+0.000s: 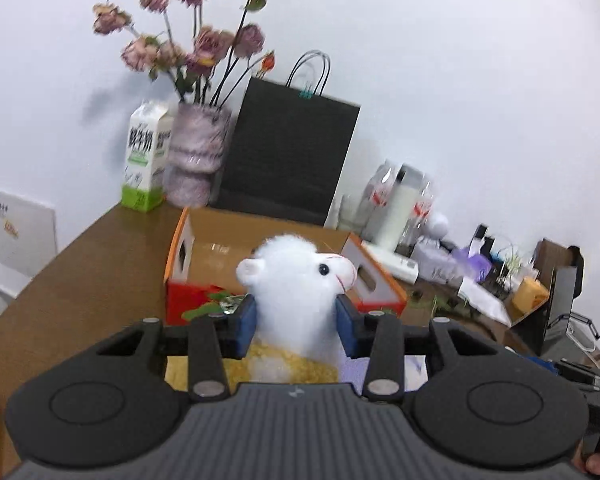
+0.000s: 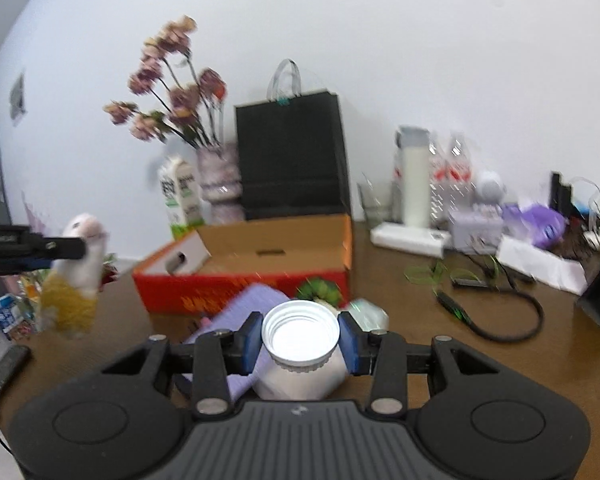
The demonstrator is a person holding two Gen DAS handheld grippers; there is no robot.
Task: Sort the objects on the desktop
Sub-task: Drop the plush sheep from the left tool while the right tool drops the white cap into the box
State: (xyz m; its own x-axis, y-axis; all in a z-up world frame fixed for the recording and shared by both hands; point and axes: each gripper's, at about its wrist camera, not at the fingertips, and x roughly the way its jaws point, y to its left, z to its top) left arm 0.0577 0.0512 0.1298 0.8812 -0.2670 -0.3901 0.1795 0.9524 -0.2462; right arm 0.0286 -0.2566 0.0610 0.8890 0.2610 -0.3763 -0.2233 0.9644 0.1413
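Between the left gripper (image 1: 296, 326) pads sits a plush alpaca (image 1: 300, 292); only the right wrist view shows the right gripper (image 2: 300, 340) clamping a white jar (image 2: 300, 354).

1 plush toy (image 1: 296, 280), 1 white jar (image 2: 300, 356), 1 box (image 2: 276, 248), 1 black bag (image 1: 288, 152), 1 carton (image 1: 144, 156).

White bottle (image 2: 300, 356) clamped in jaws (lid off), cardboard box (image 2: 260, 264) behind
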